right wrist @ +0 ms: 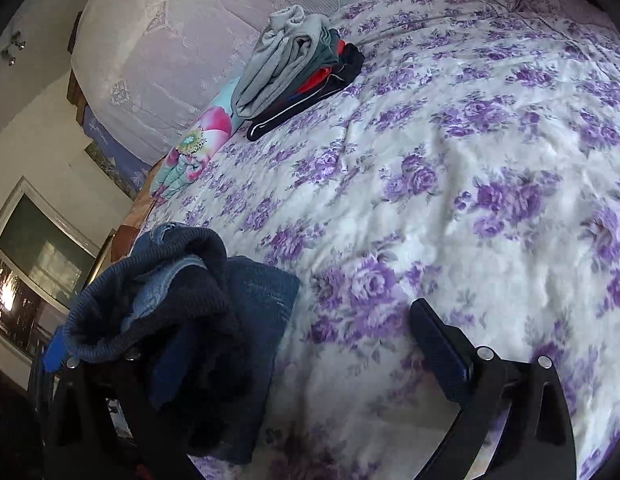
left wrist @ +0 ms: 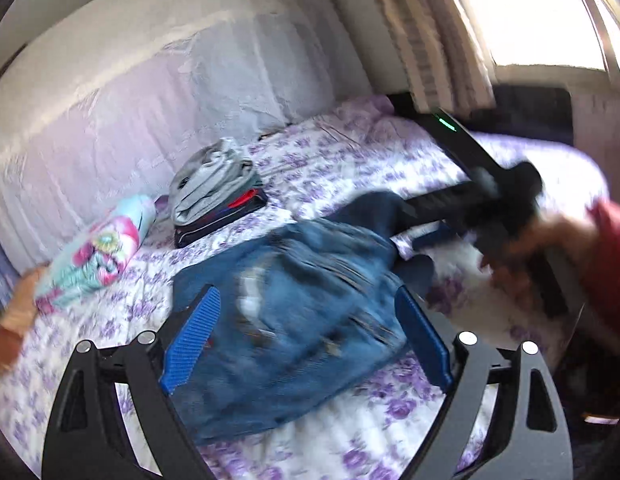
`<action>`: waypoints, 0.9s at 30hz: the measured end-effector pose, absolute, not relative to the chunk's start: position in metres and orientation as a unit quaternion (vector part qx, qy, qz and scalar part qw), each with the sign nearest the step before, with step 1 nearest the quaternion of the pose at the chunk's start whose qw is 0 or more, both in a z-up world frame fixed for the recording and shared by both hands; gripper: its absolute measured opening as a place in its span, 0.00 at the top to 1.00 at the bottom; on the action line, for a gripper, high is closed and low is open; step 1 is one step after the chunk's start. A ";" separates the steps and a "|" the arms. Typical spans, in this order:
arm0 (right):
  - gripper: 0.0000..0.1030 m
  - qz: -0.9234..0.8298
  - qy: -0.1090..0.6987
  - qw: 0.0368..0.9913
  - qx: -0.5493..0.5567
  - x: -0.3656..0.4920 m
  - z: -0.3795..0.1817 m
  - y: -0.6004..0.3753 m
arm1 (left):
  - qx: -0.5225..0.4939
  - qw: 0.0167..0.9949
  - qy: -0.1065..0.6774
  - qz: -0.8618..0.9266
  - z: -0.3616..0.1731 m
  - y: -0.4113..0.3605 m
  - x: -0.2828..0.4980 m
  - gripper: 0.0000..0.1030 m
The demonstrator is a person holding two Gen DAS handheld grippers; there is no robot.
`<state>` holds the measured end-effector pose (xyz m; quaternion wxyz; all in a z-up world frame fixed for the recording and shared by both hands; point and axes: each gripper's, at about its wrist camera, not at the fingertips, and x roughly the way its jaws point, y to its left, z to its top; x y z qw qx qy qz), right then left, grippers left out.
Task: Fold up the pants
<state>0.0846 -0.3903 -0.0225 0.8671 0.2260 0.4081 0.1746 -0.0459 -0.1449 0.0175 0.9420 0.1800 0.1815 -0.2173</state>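
Observation:
Blue jeans (left wrist: pixel 301 296) lie crumpled on the purple-flowered bed cover (left wrist: pixel 350 152). My left gripper (left wrist: pixel 305 300) hovers over them with its blue pads (left wrist: pixel 193 332) wide apart, open and gripping nothing. In the left wrist view the right gripper (left wrist: pixel 498 196) is a dark blur at the jeans' far end, held by a hand (left wrist: pixel 530 248) in a red sleeve. In the right wrist view a bunched part of the jeans (right wrist: pixel 181 296) drapes over the left finger of my right gripper (right wrist: pixel 237 328). Its right finger (right wrist: pixel 438 352) stands far off over bare cover, so the jaws are open.
A stack of folded clothes (right wrist: pixel 297 64), grey on top, sits near the lace-covered headboard (right wrist: pixel 157 52). A flowered pink and turquoise bundle (right wrist: pixel 193 148) lies beside it. Curtains and a bright window (left wrist: pixel 490 20) rise beyond the bed. The bed cover (right wrist: pixel 470 160) spreads wide to the right.

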 end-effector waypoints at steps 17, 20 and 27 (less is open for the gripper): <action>0.03 0.114 0.357 0.927 0.018 0.050 0.048 -0.297 | 0.056 0.913 0.314 -0.255 -0.028 -0.108 0.017 0.10; 0.03 0.133 0.386 0.905 0.118 0.065 0.009 -0.332 | 0.061 0.910 0.315 -0.265 -0.036 -0.108 0.019 0.09; 0.03 0.164 0.394 0.883 0.195 0.066 0.008 -0.345 | 0.037 0.907 0.321 -0.272 -0.019 -0.098 0.020 0.08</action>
